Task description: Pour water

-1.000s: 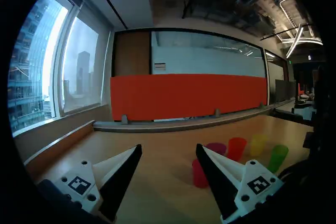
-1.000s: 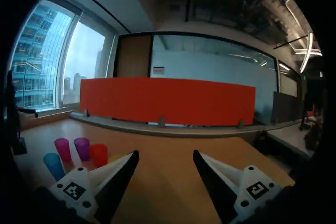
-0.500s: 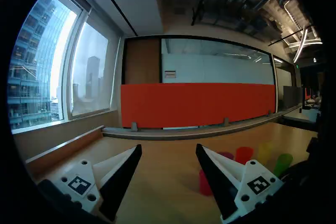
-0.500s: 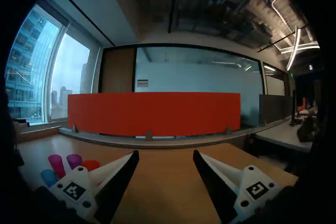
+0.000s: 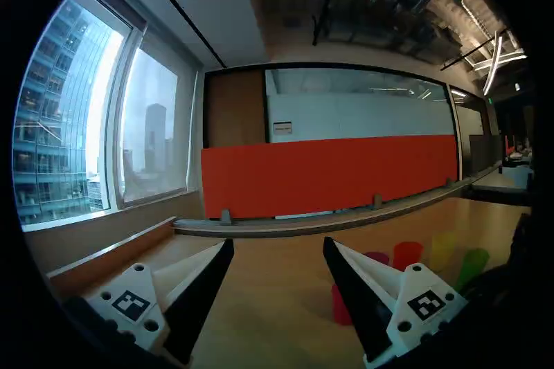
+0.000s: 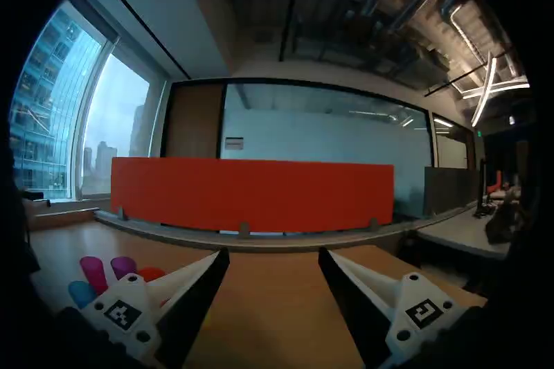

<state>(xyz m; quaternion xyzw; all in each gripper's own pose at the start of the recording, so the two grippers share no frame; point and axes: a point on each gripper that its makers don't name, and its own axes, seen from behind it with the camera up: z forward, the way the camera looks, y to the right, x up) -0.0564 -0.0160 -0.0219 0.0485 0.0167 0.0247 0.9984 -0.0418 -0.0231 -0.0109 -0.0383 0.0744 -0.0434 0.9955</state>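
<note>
Several coloured plastic cups stand on the wooden table. In the left gripper view I see a red cup (image 5: 340,306) partly behind the right finger, a purple cup (image 5: 378,257), an orange cup (image 5: 407,255), a yellow cup (image 5: 443,247) and a green cup (image 5: 473,264). My left gripper (image 5: 277,259) is open above the table, left of the cups. In the right gripper view a blue cup (image 6: 82,293), a pink cup (image 6: 93,272), a purple cup (image 6: 123,266) and an orange cup (image 6: 151,273) sit at lower left. My right gripper (image 6: 273,262) is open with nothing between its fingers.
The wooden table (image 5: 277,300) runs to an orange divider panel (image 5: 332,168) at its far edge. Tall windows (image 5: 69,127) line the left wall above a wooden ledge (image 5: 111,251). Further desks (image 6: 457,223) stand at the right.
Both gripper views have tilted upward, so the cups sit lower in the pictures and more ceiling shows. Both grippers stay open.
</note>
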